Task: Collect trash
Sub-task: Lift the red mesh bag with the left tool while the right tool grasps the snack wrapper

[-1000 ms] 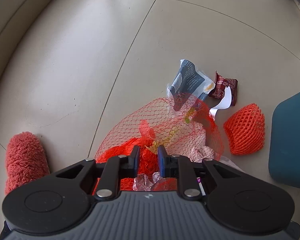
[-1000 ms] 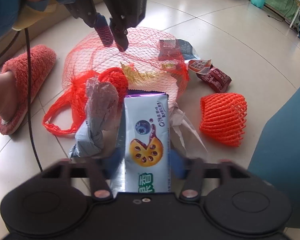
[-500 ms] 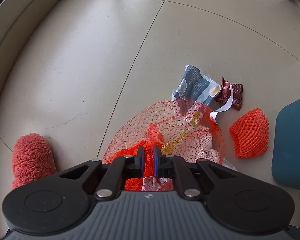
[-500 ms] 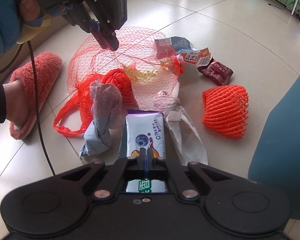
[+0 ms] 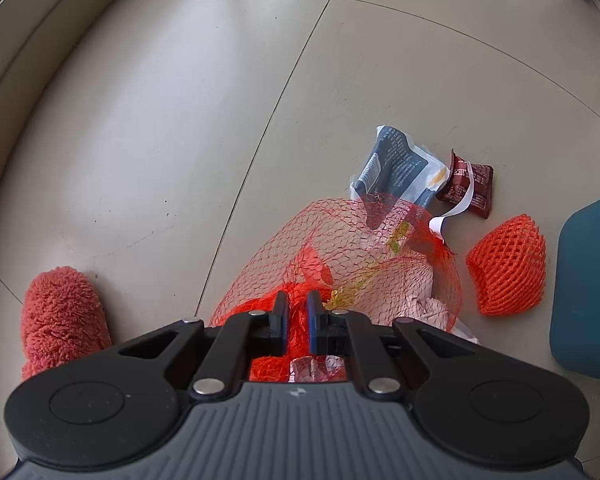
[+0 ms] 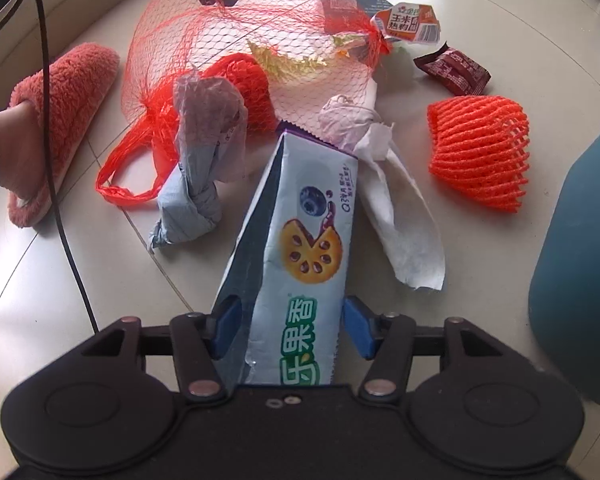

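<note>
Two opening right fingers [image 6: 358, 326] astride the snack wrapper [image 6: 304, 248]; left fingers [image 5: 314, 316] pinching red mesh bag [image 5: 352, 256].

Red mesh bag [image 6: 236, 40] lifted open; blue biscuit wrapper [image 6: 300, 264] seemingly tilted beside it.

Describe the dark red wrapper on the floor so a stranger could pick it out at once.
Start at the red mesh bag heaped on the tiled floor. On its far side, between the blue-grey packet and the orange foam fruit net, lies the dark red wrapper. It is the only small, flat, maroon, foil-like piece with fine pale print.
</note>
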The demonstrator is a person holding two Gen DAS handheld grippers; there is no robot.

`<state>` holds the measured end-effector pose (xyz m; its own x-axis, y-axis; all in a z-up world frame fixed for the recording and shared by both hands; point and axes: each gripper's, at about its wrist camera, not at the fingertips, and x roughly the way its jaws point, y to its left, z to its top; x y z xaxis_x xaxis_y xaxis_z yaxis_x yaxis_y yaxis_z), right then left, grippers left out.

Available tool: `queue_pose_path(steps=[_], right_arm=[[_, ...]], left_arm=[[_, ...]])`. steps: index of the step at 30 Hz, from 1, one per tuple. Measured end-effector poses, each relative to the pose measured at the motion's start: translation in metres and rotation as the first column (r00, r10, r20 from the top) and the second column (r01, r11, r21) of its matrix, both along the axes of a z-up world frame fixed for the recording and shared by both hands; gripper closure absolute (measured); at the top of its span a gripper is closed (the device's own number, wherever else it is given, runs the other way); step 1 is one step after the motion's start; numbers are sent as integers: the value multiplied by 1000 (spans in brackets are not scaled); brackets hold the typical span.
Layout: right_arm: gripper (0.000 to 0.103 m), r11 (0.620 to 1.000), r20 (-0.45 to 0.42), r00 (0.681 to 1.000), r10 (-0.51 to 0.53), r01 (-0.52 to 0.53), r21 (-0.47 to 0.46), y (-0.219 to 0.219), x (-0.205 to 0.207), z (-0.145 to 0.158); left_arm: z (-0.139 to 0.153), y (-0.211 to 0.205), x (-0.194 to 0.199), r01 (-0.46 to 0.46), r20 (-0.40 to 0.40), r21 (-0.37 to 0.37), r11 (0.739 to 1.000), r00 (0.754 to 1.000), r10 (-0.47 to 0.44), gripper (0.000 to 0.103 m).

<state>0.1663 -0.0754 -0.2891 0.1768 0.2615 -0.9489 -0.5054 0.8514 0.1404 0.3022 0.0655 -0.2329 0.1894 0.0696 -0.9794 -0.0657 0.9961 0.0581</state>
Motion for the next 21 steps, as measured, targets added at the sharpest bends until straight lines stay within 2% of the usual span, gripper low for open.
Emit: queue_pose_path(steps=[1,2,5,10,13,21], right_arm=[[50,1000,2,1000,-2,2,-2,0,0,-1],[58,1000,5,1000,3,-3,0,1,-1,-1],[72,1000,18,1000,17,-17,-5,1,-1,4],[75,1000,44,999,6,-6,-5,-3,-7,27],[75,1000,65,998,-2,1,11,-7,-11,56],[75,999,154,988,-3,-5,53,-29,-33,156]], left_arm=[[-1,1,0,-2,-1,1,1000,1000,2,94],[-1,1,0,-3,0,1,1000,1000,3,94],[2,2,-1,-6,5,2,1000,1000,6,94],[20,1,-5,-8,22,9,1000,1000,8,96],[44,0,-10,-4,46,14,1000,999,3,97],[141,-6,-36,39,179,-5,999,983,-38,97]])
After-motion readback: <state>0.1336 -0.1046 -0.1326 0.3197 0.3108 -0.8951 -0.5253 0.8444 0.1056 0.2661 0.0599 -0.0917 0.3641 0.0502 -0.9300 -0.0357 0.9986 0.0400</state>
